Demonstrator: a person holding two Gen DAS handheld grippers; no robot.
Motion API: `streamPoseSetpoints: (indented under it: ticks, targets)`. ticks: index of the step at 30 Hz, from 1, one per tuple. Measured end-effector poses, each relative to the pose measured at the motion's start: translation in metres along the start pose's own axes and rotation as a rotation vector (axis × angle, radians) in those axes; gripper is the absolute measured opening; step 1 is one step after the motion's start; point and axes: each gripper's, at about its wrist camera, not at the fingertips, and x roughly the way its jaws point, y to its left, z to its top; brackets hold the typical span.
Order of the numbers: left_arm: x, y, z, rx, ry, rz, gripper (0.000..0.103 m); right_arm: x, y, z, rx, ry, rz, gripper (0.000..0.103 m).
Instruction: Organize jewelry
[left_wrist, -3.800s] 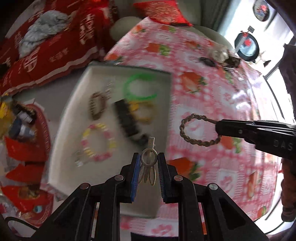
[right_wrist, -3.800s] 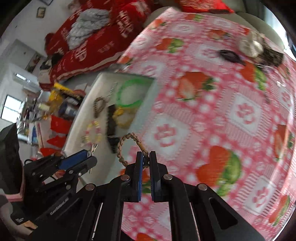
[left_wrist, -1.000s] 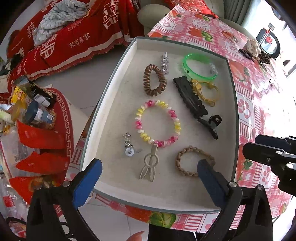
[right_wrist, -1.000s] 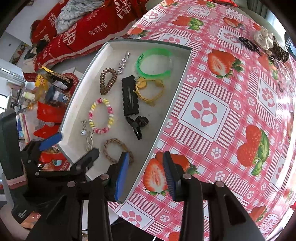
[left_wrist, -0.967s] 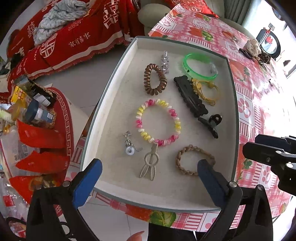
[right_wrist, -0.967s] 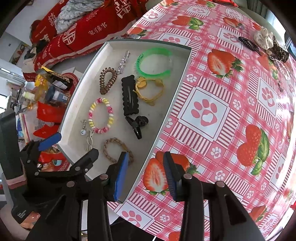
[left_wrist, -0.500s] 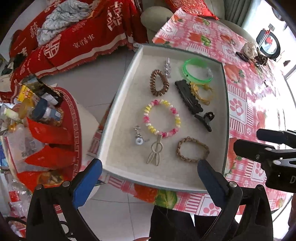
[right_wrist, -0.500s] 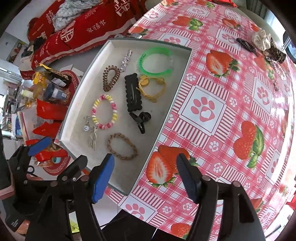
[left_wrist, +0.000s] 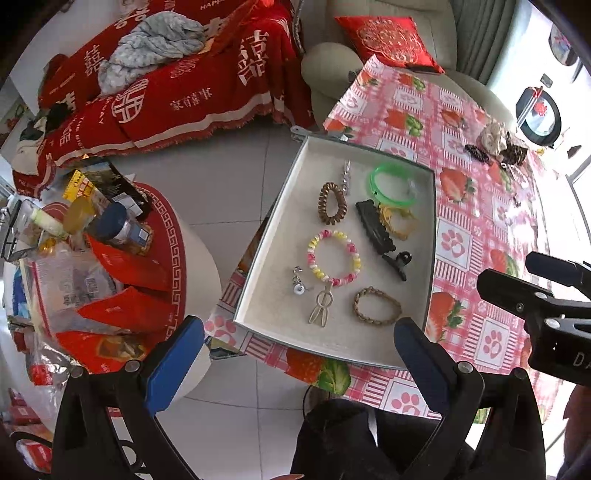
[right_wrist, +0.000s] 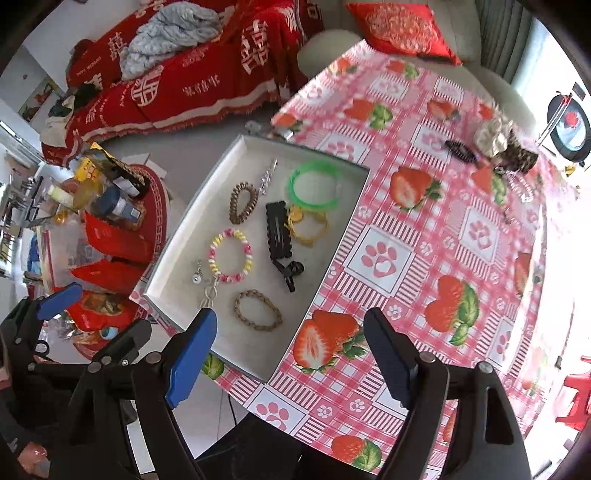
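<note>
Glossy plastic tablecloth (right_wrist: 436, 236), matt felt-lined tray (right_wrist: 325, 258), braided cord bracelet (right_wrist: 258, 310)

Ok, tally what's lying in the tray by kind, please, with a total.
In the tray:
Bracelets and bangles: 3 (green bangle, pink-yellow beaded bracelet, braided brown bracelet)
Hair ties: 2 (brown spiral tie, yellow tie)
Hair clips: 3 (black snap clip, black claw clip, metal clip)
Silver charm pieces: 2 ()
Total: 10

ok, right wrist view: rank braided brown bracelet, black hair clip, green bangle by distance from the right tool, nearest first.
From the right tool:
1. Braided brown bracelet, tray's near end.
2. Black hair clip, mid-tray.
3. Green bangle, tray's far end.
</note>
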Motion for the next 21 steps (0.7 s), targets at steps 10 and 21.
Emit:
streamPoseSetpoints:
  ticks: [10, 21]
  targets:
    - [-0.017, 0.009, -0.008, -0.025, -0.022, 0.025, 0.103, -0.020, 0.011, -0.007, -0.010, -0.050, -0.035, 0.085]
    - [-0.026, 0.007, -0.013, -0.016, -0.026, 0.022, 0.103, -0.027, 0.017, -0.012, -0.023, -0.040, -0.056, 0.085]
